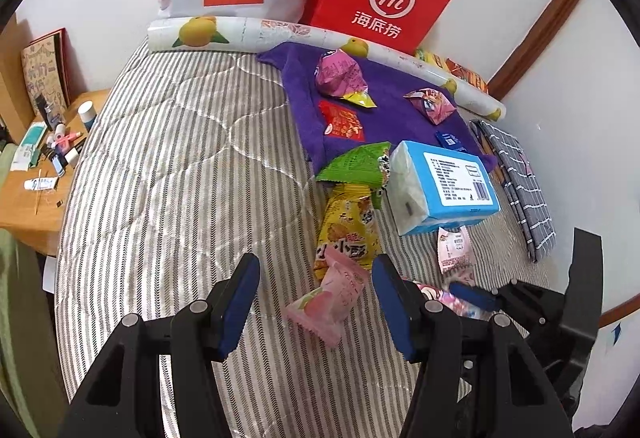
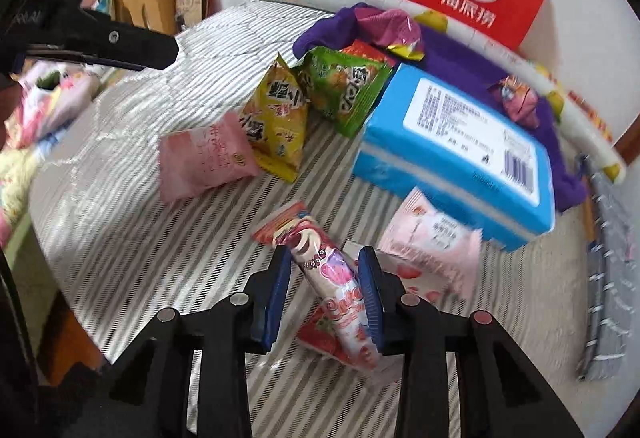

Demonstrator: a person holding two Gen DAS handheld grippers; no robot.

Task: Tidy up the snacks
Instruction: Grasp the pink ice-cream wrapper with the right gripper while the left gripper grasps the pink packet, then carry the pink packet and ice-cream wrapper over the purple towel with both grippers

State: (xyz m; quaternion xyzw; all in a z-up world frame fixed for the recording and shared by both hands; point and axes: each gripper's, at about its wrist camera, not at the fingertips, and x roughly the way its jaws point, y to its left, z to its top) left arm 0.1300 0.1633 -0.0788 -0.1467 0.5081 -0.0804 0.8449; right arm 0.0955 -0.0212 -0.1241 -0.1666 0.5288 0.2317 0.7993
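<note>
Pink snack packet [image 1: 334, 296] lies on striped bed quilt [image 1: 168, 142] betw. spread pads of left gripper [image 1: 316, 302], untouched; strawberry wafer stick mostly hidden behind left gripper's right finger. Right-wrist view: right gripper [image 2: 326, 284] pinches the wafer stick [image 2: 332, 278], pink-white wrapper w/ strawberry print, lettering blurred, low end cut off by pad.

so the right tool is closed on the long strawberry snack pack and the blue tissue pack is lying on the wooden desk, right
Not quite. The right tool is closed on the long strawberry snack pack, but the blue tissue pack lies on the striped bed cover, partly over the purple cloth, not on the wooden desk. The right wrist view shows it.
</note>
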